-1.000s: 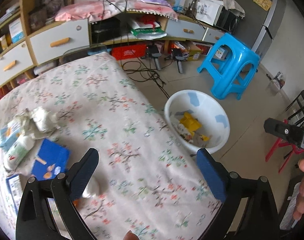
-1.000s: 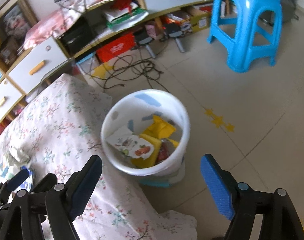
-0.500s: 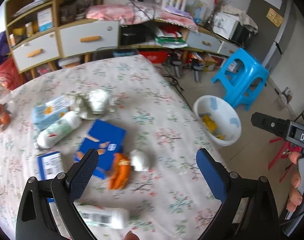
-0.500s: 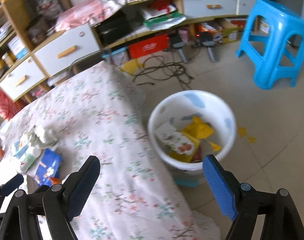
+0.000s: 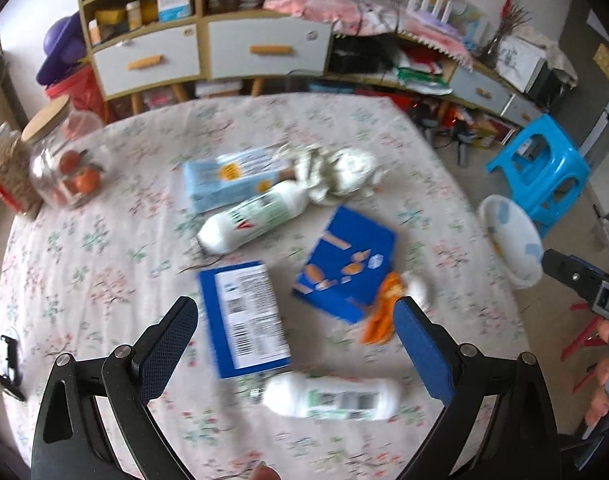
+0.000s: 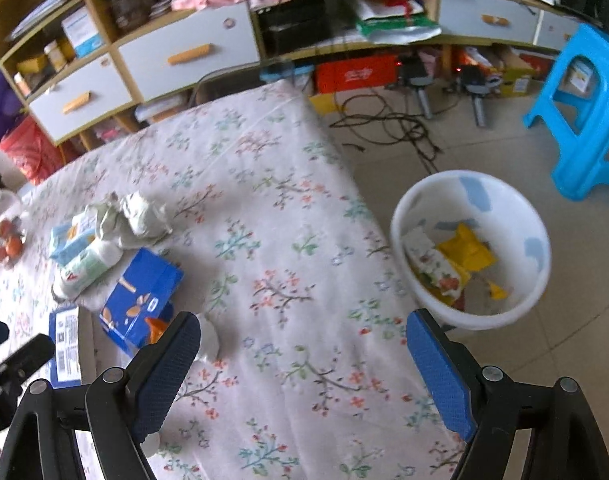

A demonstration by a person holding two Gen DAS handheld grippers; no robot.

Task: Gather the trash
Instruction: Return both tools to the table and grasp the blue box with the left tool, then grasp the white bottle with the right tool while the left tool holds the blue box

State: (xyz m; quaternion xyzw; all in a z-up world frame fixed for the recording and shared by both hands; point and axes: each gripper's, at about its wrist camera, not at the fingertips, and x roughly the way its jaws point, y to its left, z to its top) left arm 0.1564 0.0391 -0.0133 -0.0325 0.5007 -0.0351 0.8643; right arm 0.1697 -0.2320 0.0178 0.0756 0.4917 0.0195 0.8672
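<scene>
Trash (image 5: 344,276) lies scattered mid-worktop (image 5: 104,240); both the left hand-held gripper (image 5: 294,344) and right hand-held gripper (image 6: 304,368) hang open and empty above. A round bottle (image 5: 332,398) could roll away if nudged; the bin (image 6: 470,248) stands off the edge.

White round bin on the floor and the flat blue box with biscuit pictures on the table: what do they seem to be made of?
The white round bin looks like smooth moulded plastic: thin even wall, soft sheen, pale blue patches. The flat blue box with biscuit pictures looks like printed cardboard: sharp folded edges and flat printed faces, probably lightly glossy, though blur leaves the finish uncertain.
</scene>
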